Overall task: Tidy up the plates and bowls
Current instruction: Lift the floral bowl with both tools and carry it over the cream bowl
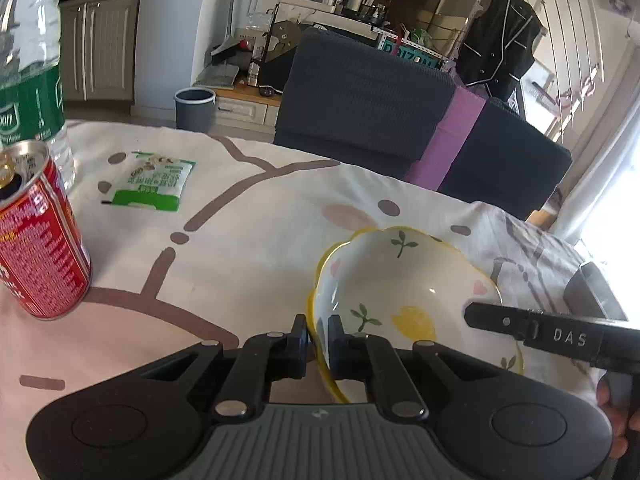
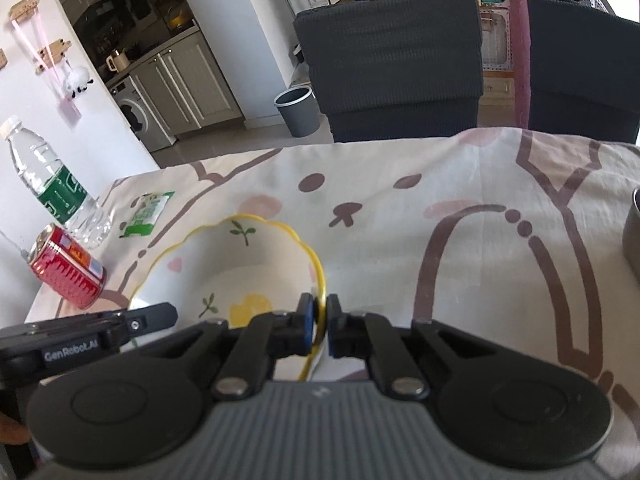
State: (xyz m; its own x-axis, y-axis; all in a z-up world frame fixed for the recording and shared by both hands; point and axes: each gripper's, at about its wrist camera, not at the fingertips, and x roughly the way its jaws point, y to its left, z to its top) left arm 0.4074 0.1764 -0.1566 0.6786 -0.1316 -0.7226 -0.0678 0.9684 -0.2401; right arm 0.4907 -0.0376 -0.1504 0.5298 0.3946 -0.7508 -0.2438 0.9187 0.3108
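bowl: flower bowl (image 1: pixel 404 300) w/ yellow rim, on counter (image 1: pixel 240 248)
left tongs (image 1: pixel 318 340): pinch rim at 9 o'clock
right tongs (image 2: pixel 319 326): pinch rim at 3 o'clock
can: red soda can (image 1: pixel 40 236), well apart

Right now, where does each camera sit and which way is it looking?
Left wrist: on the left gripper, looking down along its fingers at the bowl, shut on its left rim; the right gripper and a hand show.
Right wrist: on the right gripper, shut on the bowl's right rim; the left gripper shows.
Shared: bowl, red can, water bottle, green packet, tablecloth.
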